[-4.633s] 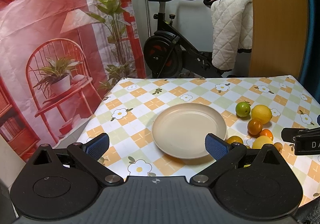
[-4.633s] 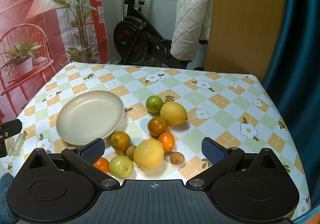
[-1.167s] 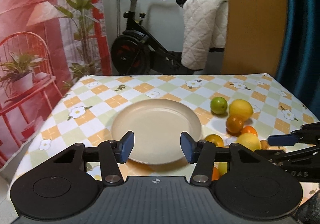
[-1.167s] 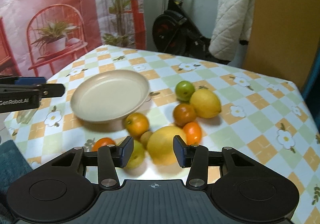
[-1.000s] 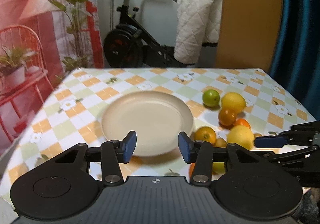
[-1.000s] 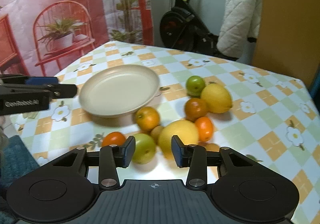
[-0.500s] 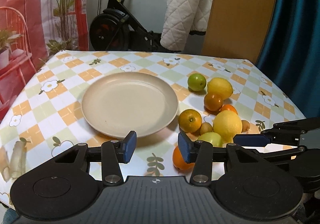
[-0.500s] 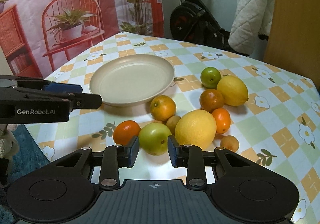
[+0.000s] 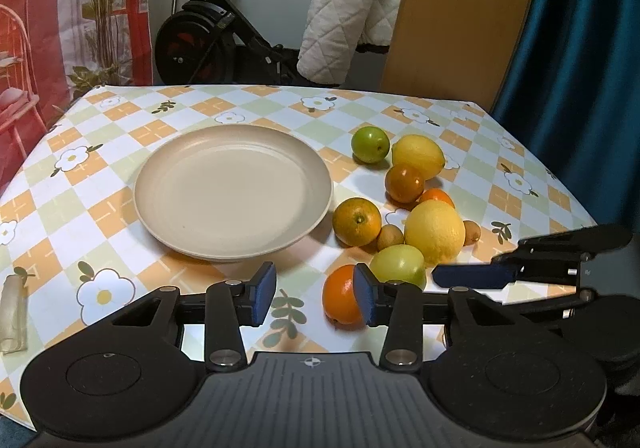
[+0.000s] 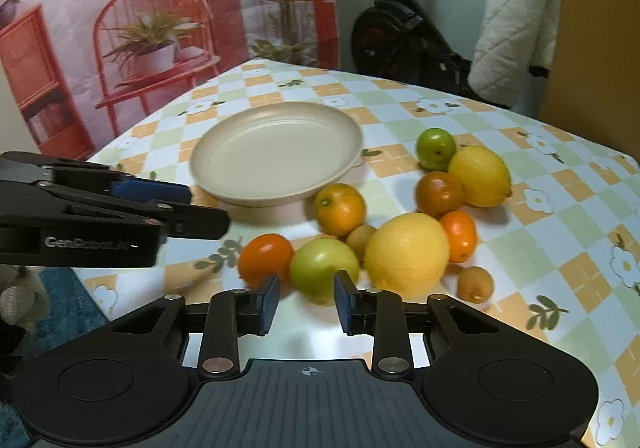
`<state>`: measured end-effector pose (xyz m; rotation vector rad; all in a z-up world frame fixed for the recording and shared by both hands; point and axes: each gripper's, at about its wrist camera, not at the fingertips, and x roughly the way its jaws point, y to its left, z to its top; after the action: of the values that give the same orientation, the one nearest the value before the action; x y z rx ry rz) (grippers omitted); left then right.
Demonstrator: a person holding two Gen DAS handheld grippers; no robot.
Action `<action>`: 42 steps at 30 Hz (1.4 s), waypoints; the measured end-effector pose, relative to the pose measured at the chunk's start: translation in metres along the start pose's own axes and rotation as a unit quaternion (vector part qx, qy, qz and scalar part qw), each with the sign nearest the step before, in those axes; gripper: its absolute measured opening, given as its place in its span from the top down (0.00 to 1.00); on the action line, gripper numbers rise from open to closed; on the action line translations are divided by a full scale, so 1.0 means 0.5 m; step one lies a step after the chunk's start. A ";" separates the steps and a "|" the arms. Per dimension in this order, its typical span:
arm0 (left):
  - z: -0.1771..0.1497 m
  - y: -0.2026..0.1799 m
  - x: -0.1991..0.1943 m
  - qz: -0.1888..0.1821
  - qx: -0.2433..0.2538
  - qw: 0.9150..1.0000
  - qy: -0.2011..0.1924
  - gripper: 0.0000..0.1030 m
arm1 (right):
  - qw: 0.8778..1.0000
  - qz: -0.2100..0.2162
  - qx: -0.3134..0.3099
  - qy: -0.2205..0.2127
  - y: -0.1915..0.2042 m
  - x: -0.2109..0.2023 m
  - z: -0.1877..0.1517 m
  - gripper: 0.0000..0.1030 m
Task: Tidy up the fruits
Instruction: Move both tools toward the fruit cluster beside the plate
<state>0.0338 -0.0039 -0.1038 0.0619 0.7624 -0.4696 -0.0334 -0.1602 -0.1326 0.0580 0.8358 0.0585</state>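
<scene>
Fruits (image 10: 406, 250) lie clustered on the table (image 10: 560, 248) beside the empty plate (image 10: 276, 152). Right tongs (image 10: 306, 300) are closing before the green apple (image 10: 322, 266), nothing gripped; left tongs (image 9: 314, 294) narrowing, empty. Risk: a glancing pinch rolls round fruit, scattering neighbours. Both tongs stood wider earlier.

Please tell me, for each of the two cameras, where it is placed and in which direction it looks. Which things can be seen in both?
Left wrist: sits on the left gripper, looking forward and down at the plate; its own closing, empty jaws show, the right gripper entering at right.
Right wrist: sits on the right gripper, looking down at the green fruit; its jaws are closing, nothing gripped yet.
Shared: plate, fruits, exercise bike.
</scene>
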 end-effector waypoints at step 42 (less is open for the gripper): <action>0.007 -0.013 0.044 -0.046 -0.009 0.999 -0.008 0.61 | 0.996 -0.087 0.011 -0.022 -0.089 -0.046 0.004 0.83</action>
<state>0.0472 -0.0192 -0.1155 0.0061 0.7556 -0.5492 -0.0460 -0.2065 -0.1173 0.0065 0.7945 -0.1155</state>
